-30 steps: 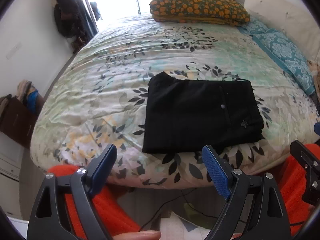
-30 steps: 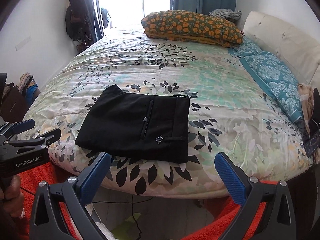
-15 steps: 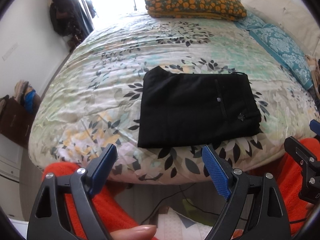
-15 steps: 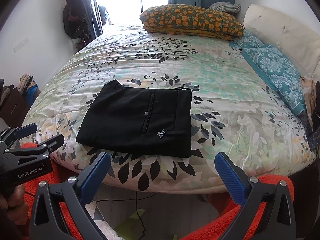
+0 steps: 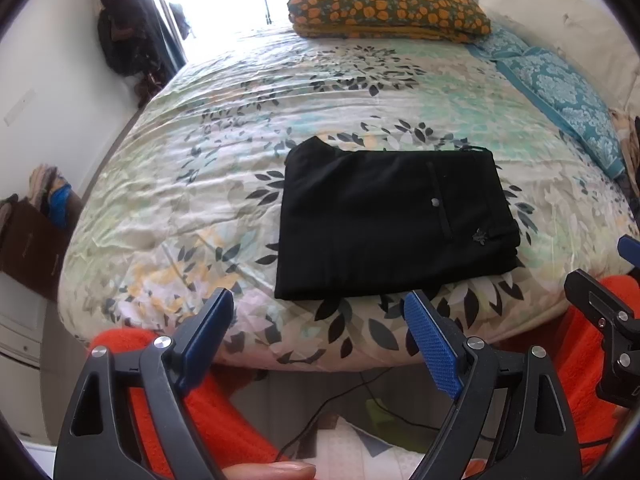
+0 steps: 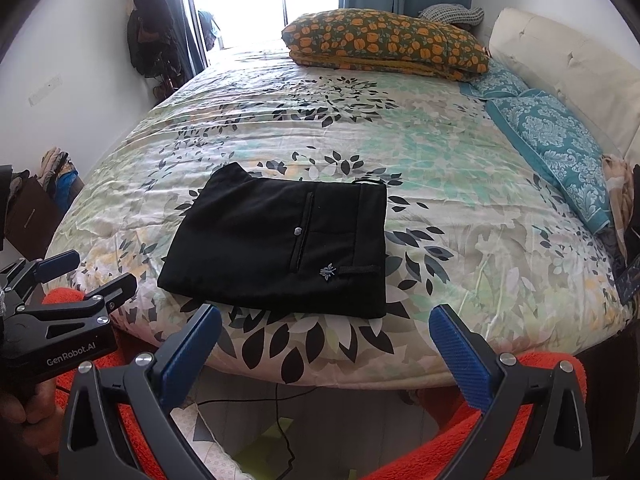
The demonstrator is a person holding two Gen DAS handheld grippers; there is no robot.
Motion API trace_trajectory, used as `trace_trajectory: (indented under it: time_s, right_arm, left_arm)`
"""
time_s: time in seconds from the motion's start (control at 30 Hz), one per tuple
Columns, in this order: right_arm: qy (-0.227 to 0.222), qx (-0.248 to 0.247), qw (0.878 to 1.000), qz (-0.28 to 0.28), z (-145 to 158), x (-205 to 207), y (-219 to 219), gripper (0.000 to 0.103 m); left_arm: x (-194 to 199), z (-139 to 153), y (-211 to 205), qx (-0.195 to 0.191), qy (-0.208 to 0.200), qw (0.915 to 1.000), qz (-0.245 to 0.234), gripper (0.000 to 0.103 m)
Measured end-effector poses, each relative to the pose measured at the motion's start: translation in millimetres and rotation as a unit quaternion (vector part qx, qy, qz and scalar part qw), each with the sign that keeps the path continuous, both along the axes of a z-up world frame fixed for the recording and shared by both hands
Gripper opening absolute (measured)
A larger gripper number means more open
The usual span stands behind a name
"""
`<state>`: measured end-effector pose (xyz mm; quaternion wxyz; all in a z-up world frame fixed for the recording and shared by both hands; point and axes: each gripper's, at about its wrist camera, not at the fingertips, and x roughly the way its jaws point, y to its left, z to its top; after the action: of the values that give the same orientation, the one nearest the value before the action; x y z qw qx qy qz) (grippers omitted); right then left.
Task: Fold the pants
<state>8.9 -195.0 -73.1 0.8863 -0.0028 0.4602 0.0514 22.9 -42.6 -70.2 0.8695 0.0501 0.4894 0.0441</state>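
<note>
Lying flat as a neat dark rectangle, the black pants (image 5: 394, 220) sit folded on the leaf-patterned bedspread (image 5: 224, 184), close to the bed's near edge and toward the middle of its width. A small pale button (image 6: 297, 231) and a little insect-shaped emblem (image 6: 327, 271) show on the top layer, beside a pocket seam.

Both tools hang off the near edge of the mattress, apart from the cloth. The left gripper (image 5: 318, 318) has its blue-padded fingers (image 5: 430, 346) spread wide with nothing between them; a fingertip of the person (image 5: 272, 470) shows at the bottom of that view. The right gripper (image 6: 324, 334) is likewise released, its jaws wide and bare. An orange fleece garment (image 6: 436, 452) shows beneath both tools.

As for containers, a brown paper bag (image 5: 30, 248) stands on the floor by the left wall, with bundled clothes, one piece blue, sticking out of its top. What else is in it I cannot tell.

The only readable writing is "GenRobot.AI" (image 6: 71, 355), printed in white on the side of the left tool's black body as seen from the right wrist camera.

At the far end lie an orange-flowered pillow (image 6: 386, 44) and a teal damask pillow (image 6: 554, 148).
</note>
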Motion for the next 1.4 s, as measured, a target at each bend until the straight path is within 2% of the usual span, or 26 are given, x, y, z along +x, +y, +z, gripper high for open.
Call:
trace_trajectory:
  time_s: [1.4]
  right_arm:
    - [0.004,-0.003,1.0,0.005,-1.8,-3.9,2.5,0.103]
  left_arm:
    - [-3.0,0.0,-2.8,0.003,-0.002,1.0,-0.004,0.089]
